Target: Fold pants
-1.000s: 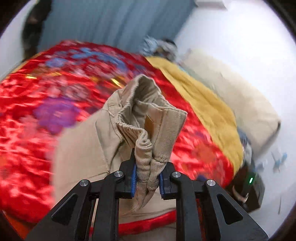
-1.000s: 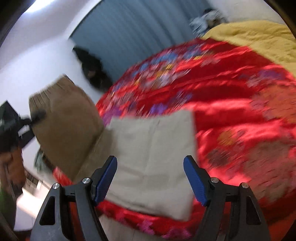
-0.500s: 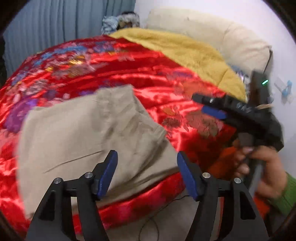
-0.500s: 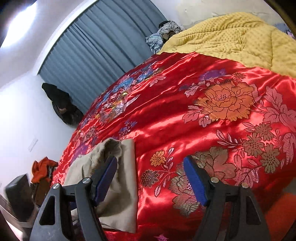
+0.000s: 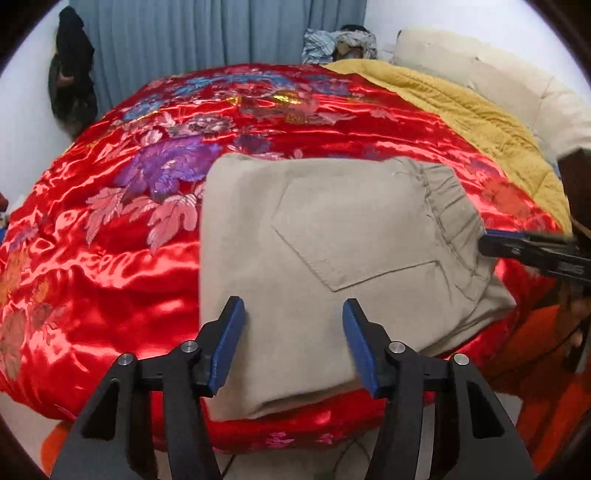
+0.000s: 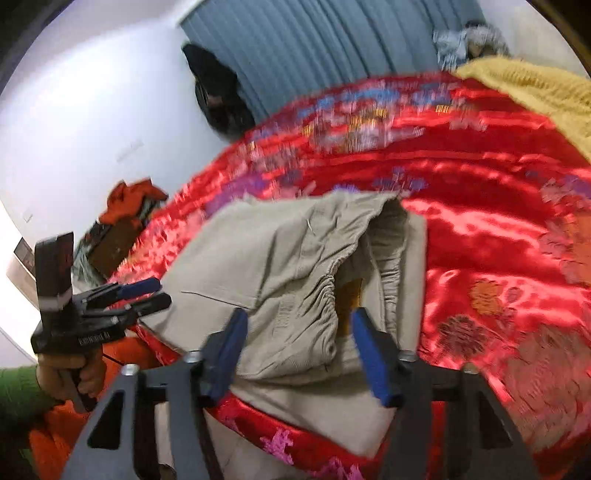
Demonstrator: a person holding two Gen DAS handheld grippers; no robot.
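Observation:
Beige pants (image 5: 332, 240) lie folded on the red satin bedspread (image 5: 110, 240), close to its front edge, with the back pocket up and the elastic waistband (image 6: 325, 288) to the right. My left gripper (image 5: 292, 304) hovers over the near fold. Its jaws are apart and closing, and the pads are not pressing the cloth. My right gripper (image 6: 299, 314) straddles the gathered waistband. Its jaws are closing with the band between them, and the pads still stand apart. In the left wrist view the right gripper (image 5: 487, 243) reaches the waistband's right end. In the right wrist view the left gripper (image 6: 155, 293) sits at the pants' left edge, held by a hand (image 6: 74, 373).
A yellow blanket (image 5: 461, 110) covers the bed's far right, with cream cushions (image 5: 498, 85) behind it. A blue curtain (image 5: 203, 33), a hanging black bag (image 5: 70, 74) and a clothes pile (image 5: 340, 42) line the back wall. A box with red cloth (image 6: 125, 218) stands left of the bed.
The left gripper let go of the bunched waistband it held up. The pants now lie folded flat, and that gripper has sunk to their near edge. The right gripper swung onto the waistband, jaws narrower.

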